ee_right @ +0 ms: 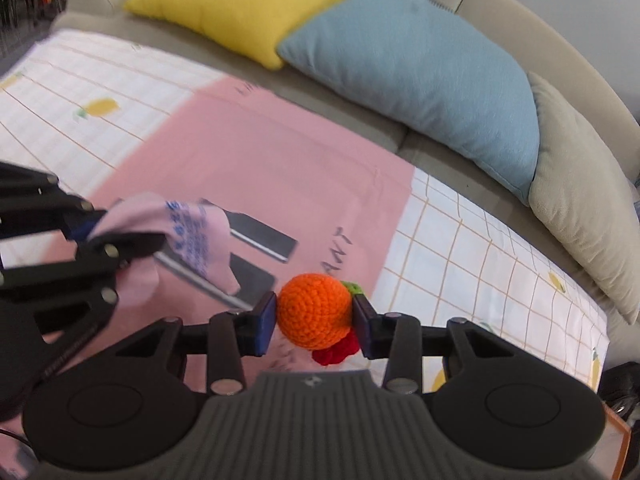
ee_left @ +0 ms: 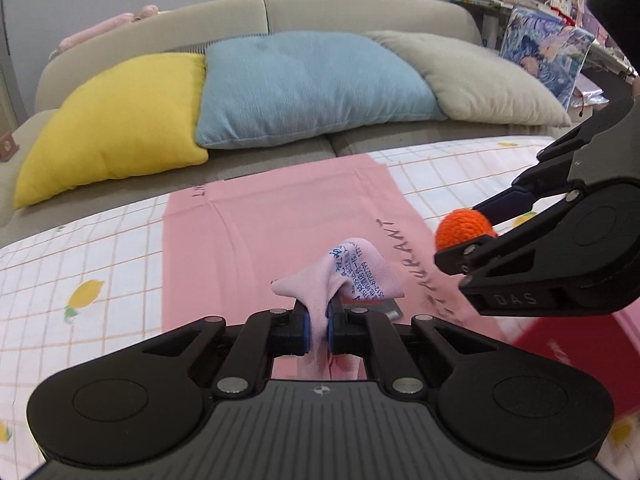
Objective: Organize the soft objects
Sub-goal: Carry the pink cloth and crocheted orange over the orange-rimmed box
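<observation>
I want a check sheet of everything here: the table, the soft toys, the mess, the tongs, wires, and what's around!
Surface: lemon-print checked cloth under a pink mat.
Job's things: pink printed cloth; orange crochet ball.
Clutter: dark flat slabs on the mat.
Grippers: left tongs shut on the pink cloth; right tongs clamp the ball.
Cables: nothing seen.
Surroundings: sofa with yellow cushion, blue cushion, beige cushion.
</observation>
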The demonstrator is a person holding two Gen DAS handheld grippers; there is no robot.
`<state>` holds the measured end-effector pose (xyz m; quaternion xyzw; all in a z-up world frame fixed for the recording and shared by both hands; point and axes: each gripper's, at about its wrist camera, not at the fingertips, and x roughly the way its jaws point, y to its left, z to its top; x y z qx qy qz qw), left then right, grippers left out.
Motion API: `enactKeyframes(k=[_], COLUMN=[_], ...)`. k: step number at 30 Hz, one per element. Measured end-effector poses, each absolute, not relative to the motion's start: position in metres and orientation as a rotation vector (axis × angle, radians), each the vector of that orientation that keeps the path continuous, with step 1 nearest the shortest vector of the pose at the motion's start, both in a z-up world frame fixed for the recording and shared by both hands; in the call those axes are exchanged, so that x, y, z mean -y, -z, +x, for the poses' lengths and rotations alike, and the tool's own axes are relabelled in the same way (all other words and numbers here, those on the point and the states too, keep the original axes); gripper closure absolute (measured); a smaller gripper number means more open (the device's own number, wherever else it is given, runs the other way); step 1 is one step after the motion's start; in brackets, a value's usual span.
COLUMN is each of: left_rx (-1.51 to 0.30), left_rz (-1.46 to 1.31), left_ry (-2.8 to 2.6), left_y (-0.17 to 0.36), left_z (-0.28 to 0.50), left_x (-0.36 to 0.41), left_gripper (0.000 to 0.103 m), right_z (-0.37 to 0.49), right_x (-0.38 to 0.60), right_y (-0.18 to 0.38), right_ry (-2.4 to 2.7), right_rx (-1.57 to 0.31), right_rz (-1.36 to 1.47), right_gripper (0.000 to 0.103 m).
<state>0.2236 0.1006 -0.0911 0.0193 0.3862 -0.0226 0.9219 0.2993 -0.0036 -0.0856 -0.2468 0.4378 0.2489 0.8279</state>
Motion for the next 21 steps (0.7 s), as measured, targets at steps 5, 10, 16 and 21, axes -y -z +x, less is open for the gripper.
enactKeyframes(k=[5, 10, 16, 21], left_rx=[-0.773, -0.798, -0.850, -0.832], left_rz=[-0.034, -0.082, -0.102, -0.073], left_ry=[0.021, -0.016, -0.002, 0.039], left_y=[0.071, 0.064, 0.066, 0.053], left_z=[0.183, 0.145, 0.104, 0.083], left_x=[-0.104, -0.099, -0.082, -0.059], left_gripper=[0.095, 0.095, 0.095, 0.095], right_z=[0.259, 0.208, 0.153, 0.119], right_x=[0.018, 0.032, 0.061, 0.094], right_y=[0.062, 0.053, 0.041, 0.037], right_ry=[-0.574, -0.603, -0.572, -0.542], right_rx=[-0.873, -0.819, -0.772, -0.770], right_rz=[-0.428, -0.403, -0.348, -0.311], right_gripper=[0.063, 0.063, 0.063, 0.063])
